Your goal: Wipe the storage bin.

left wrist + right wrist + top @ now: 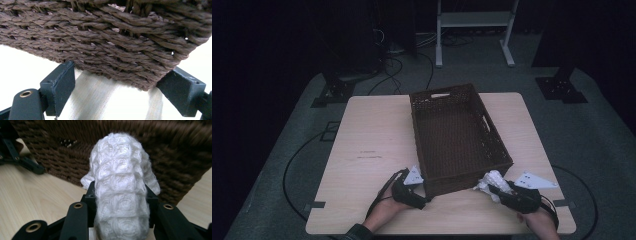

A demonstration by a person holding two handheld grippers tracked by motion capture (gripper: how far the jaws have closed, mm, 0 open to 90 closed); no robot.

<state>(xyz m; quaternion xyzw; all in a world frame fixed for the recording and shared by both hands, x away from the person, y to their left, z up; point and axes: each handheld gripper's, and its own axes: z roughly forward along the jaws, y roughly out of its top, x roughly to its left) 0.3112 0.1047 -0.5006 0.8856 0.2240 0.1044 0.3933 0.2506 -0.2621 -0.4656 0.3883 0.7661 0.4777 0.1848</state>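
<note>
A brown wicker basket (447, 94) stands in the middle of the wooden table (372, 130), its near end turned towards me. My left gripper (424, 199) sits at the basket's near-left corner. In the left gripper view its wide-set jaws (120, 87) press on either side of that basket (112, 45) corner. My right gripper (495, 190) is by the near-right corner, shut on a white knitted cloth (491, 179). In the right gripper view the cloth (120, 165) bulges up between the jaws (120, 195), just in front of the basket wall (175, 157).
A white shelf frame (474, 20) and dark stands (562, 85) lie on the floor beyond the table, with cables (412, 65) trailing around them. Bare tabletop runs along the basket's left side. In the right gripper view the left gripper (22, 162) shows at the upper left.
</note>
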